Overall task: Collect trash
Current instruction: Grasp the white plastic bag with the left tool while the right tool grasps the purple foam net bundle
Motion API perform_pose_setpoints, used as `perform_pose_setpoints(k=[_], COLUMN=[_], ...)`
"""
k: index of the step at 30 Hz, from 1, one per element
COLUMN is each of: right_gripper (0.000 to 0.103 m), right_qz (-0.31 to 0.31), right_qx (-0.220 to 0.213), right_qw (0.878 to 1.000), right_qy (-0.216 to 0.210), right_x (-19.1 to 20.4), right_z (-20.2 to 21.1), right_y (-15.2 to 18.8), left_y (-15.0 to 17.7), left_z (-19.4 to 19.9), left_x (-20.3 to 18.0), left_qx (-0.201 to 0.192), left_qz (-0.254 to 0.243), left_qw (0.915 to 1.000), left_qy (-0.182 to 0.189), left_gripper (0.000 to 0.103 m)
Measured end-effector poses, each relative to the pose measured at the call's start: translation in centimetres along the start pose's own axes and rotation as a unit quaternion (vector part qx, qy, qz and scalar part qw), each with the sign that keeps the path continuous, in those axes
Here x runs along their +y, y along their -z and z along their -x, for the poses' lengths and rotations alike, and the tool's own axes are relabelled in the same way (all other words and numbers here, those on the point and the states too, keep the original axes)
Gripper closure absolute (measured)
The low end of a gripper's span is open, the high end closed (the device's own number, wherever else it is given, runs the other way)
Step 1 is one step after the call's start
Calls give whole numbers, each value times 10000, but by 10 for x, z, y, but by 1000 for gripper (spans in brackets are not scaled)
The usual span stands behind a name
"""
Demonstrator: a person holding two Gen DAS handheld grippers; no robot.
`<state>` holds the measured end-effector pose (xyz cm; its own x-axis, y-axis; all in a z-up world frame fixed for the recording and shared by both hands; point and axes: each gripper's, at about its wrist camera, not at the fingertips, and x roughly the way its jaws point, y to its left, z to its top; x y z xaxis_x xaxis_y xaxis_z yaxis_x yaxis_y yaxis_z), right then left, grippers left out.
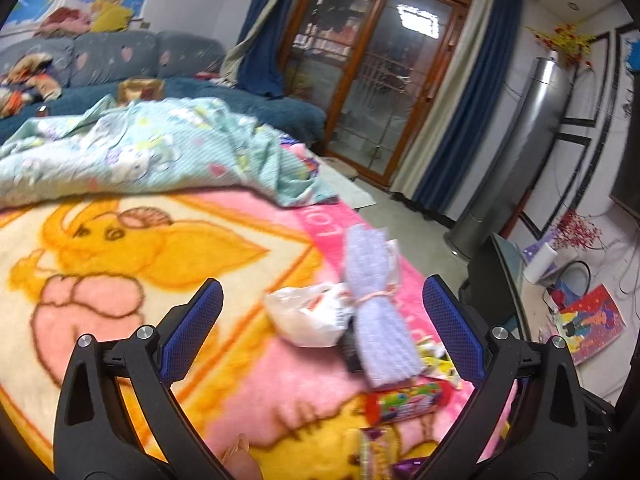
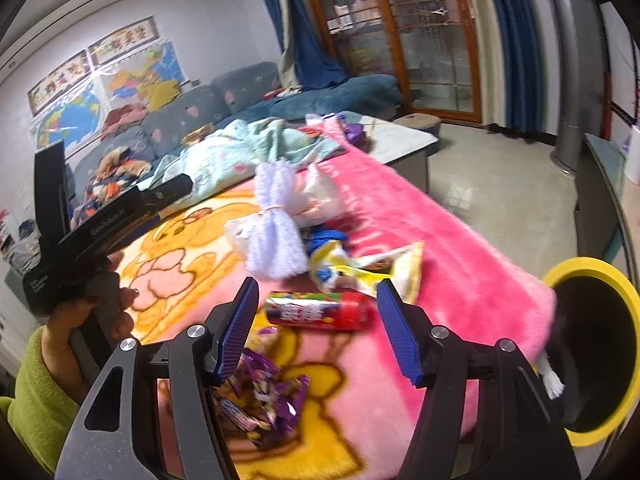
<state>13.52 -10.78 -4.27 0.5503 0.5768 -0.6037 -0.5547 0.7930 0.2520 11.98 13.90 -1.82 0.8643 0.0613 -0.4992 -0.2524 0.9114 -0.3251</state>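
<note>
Trash lies on a pink and yellow cartoon blanket. A red candy tube lies just ahead of my open, empty right gripper. A purple wrapper lies below its left finger. A yellow snack bag, a white foam-net bundle and a white plastic bag lie farther off. My left gripper is open and empty above the plastic bag and the foam bundle. The candy tube lies below them. A yellow-rimmed bin stands at the blanket's right edge.
A crumpled teal quilt covers the far part of the blanket. A blue sofa stands behind. To the right are bare floor, a silver tower fan and a cluttered cabinet. The left hand and its gripper body show in the right wrist view.
</note>
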Motion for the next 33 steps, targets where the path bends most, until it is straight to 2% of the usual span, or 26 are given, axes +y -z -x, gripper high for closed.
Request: perform_pose_setpoints(k=[9, 16, 21, 28, 30, 33], right_gripper=[53, 58, 63, 84, 86, 87], right_qz=[382, 457, 518, 336, 279, 228], right_qx=[272, 543, 716, 963, 955, 932], right_qw=[9988, 9974, 9961, 9943, 9944, 9947], right_qy=[-141, -102, -83, -316, -343, -377], right_x=[21, 20, 17, 16, 16, 15], right_z=[-50, -86, -104, -116, -115, -110], right_y=[-19, -31, -32, -23, -19, -15], left_y=[8, 12, 16, 27, 30, 32], left_z=[-24, -49, -68, -90, -94, -96], left_x=[34, 49, 57, 65, 66, 66], left_qx=[329, 661, 926, 1279, 1357, 1389], left_qz=[478, 1008, 1393, 1990, 2099, 2197], left_qw=[9983, 9917, 9832, 9645, 9600, 9566], left_qy=[12, 456, 732, 1171, 1263, 1318], left_gripper=[14, 24, 30, 37, 45, 48])
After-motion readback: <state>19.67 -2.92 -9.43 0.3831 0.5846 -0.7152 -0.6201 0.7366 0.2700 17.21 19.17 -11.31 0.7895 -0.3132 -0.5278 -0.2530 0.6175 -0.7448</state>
